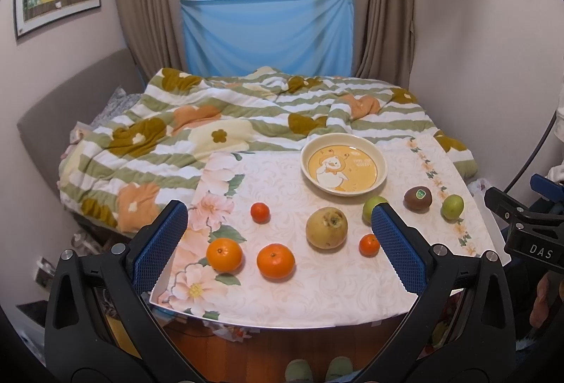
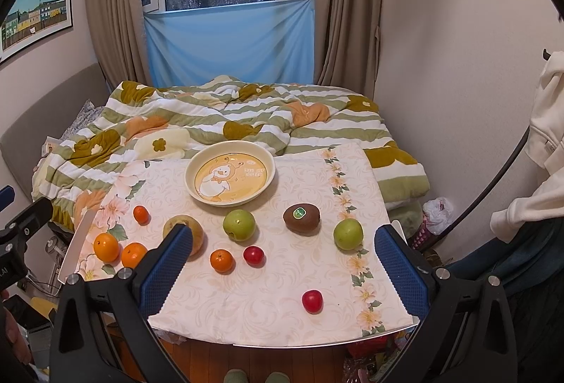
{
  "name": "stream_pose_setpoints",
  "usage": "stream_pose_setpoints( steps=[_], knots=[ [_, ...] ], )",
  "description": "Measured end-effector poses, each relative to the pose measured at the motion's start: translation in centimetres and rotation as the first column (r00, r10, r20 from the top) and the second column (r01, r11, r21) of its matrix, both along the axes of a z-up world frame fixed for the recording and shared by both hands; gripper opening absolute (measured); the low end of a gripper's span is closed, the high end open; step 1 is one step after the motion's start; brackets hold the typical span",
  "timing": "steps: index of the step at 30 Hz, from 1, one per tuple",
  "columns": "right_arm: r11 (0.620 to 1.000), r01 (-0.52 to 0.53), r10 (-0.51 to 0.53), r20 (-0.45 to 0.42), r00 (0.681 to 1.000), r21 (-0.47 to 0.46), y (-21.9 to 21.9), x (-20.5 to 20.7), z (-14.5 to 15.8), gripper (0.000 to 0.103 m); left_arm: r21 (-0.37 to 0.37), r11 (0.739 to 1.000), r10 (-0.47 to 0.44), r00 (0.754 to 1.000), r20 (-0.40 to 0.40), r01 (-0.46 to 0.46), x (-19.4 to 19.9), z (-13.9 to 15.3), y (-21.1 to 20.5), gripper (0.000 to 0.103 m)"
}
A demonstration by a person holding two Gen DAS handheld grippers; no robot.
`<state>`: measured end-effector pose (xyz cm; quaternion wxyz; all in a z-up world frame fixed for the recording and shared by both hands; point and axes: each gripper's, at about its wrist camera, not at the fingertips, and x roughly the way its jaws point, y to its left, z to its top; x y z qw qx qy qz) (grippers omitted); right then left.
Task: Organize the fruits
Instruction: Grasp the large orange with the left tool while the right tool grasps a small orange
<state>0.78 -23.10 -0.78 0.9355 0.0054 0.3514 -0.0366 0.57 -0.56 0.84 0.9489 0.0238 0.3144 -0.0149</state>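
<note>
Fruit lies loose on a floral-cloth table (image 1: 282, 291) (image 2: 268, 309). A cream duck-print bowl (image 1: 343, 168) (image 2: 231, 172) sits empty at the back. Two oranges (image 1: 224, 255) (image 1: 275, 260) lie front left, with small mandarins (image 1: 260, 212) (image 1: 368, 244) and a yellow-brown pear (image 1: 326, 227). Green apples (image 2: 239, 224) (image 2: 348, 234), a kiwi (image 2: 301, 217) and two small red fruits (image 2: 253, 255) (image 2: 312, 301) show in the right wrist view. My left gripper (image 1: 278, 242) and right gripper (image 2: 285, 263) are open and empty, above the table's near edge.
A bed with a striped floral quilt (image 1: 211, 129) lies behind the table. Walls close in on the right side (image 2: 440, 66). A white garment (image 2: 543, 143) hangs at far right. A plastic bag (image 2: 437, 210) lies on the floor beside the bed.
</note>
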Motion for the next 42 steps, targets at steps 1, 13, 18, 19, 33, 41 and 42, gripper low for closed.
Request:
stream_pose_setpoints(
  steps=[1,13,18,19,33,41,42],
  knots=[
    [1.000,-0.006,0.006,0.006,1.000,-0.001,0.0,0.0,0.0,0.103,-0.006,1.000,-0.004,1.000,-0.001,0.004,0.0,-0.1,0.2,0.103],
    [0.999,-0.052,0.053,-0.036,0.998,0.012,2.2,1.9,-2.5,0.103,-0.030,0.999,0.008,0.997,-0.074,-0.010,1.7,-3.3,3.0,0.103],
    [0.998,-0.052,0.054,-0.070,0.996,0.033,2.5,2.7,-5.6,0.103,-0.022,1.000,0.004,0.993,-0.118,-0.007,3.5,-6.6,3.9,0.103],
    [0.998,-0.051,0.054,-0.079,0.995,0.038,2.5,3.0,-6.6,0.103,-0.019,1.000,0.002,0.992,-0.126,-0.005,3.9,-7.5,3.9,0.103],
    [0.993,-0.081,0.099,-0.209,0.973,0.091,3.7,5.4,-16.3,0.096,0.004,0.998,-0.052,0.963,-0.264,0.055,8.2,-18.2,2.4,0.103],
    [0.987,-0.123,0.147,-0.260,0.954,0.104,5.2,6.6,-18.7,0.084,-0.005,0.998,-0.062,0.936,-0.346,0.064,10.0,-21.3,2.5,0.098],
    [0.987,-0.126,0.150,-0.264,0.953,0.103,5.4,6.9,-18.9,0.082,-0.006,0.998,-0.065,0.934,-0.352,0.067,10.2,-21.6,2.5,0.097]
  ],
)
